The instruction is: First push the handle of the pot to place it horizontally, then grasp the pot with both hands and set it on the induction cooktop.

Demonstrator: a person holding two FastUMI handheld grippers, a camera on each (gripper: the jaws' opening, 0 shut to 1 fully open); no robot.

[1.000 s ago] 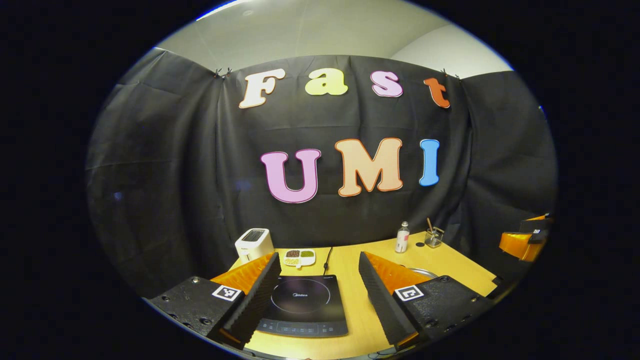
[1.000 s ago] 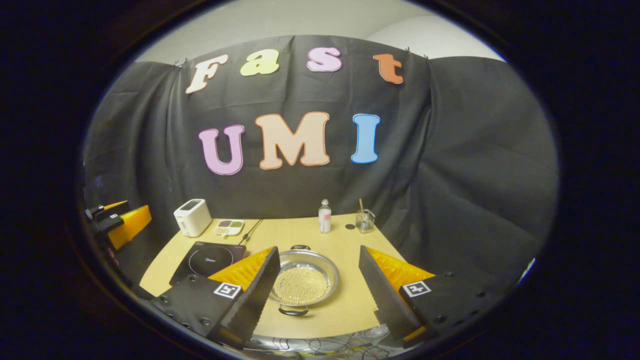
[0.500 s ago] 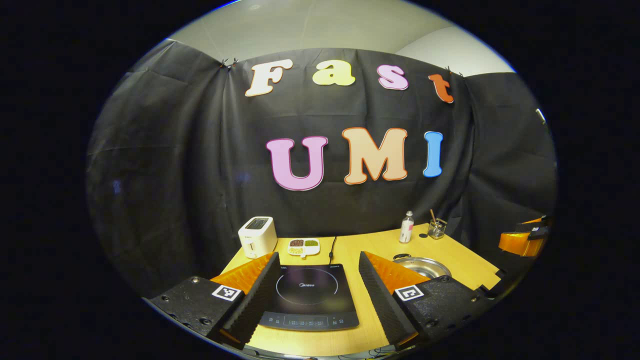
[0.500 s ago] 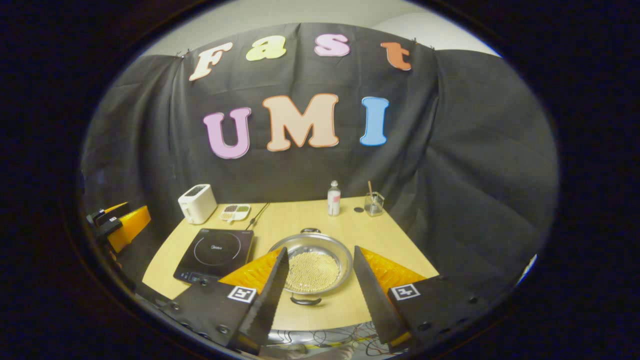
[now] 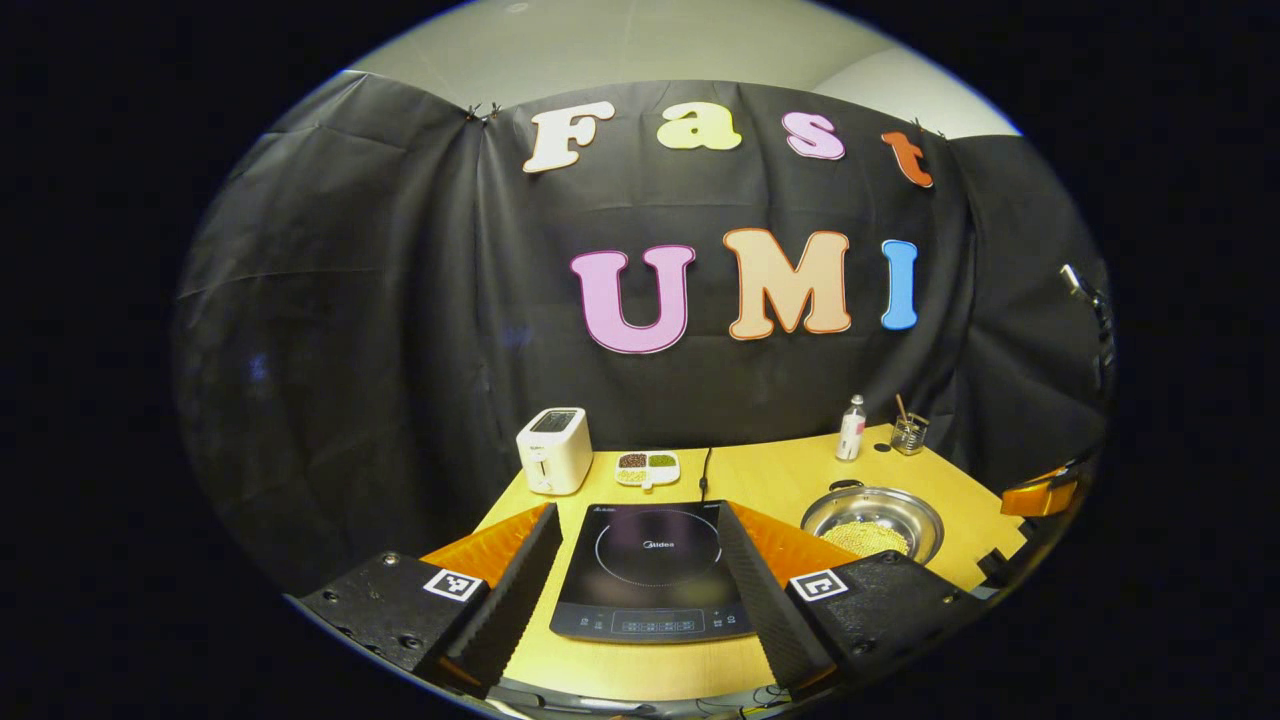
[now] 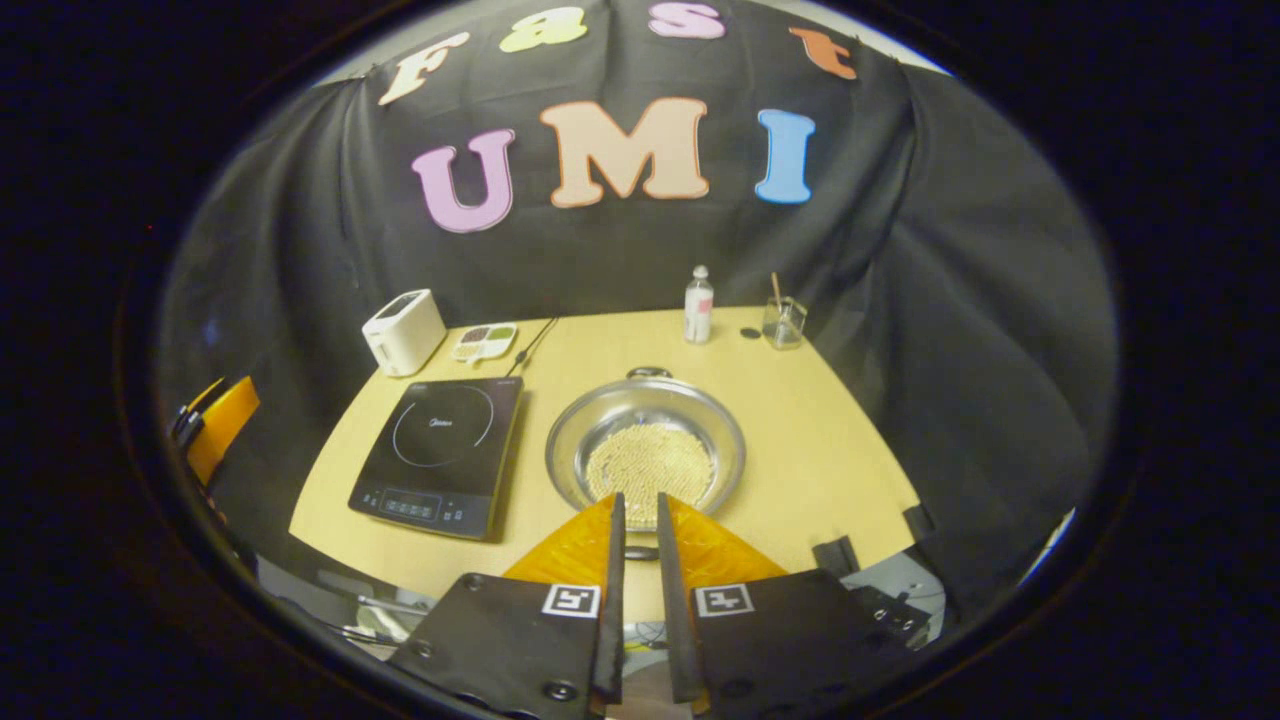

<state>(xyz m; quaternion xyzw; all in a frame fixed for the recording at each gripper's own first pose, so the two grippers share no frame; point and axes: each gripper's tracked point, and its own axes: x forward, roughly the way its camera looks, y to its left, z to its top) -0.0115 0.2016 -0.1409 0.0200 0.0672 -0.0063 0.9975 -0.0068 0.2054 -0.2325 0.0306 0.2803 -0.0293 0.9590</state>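
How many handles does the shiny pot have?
2. The far handle sits on the pot rim toward the booth wall; the near handle peeks between the right hand-held gripper fingers.

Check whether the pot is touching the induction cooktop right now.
Apart. The right gripper view shows a strip of bare table between the pot and the induction cooktop; the pot sits beside it, to its right.

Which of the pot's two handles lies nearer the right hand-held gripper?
The near handle, on the pot's table-edge side, seen in the narrow gap between the right hand-held gripper's fingers. The far handle points toward the bottle.
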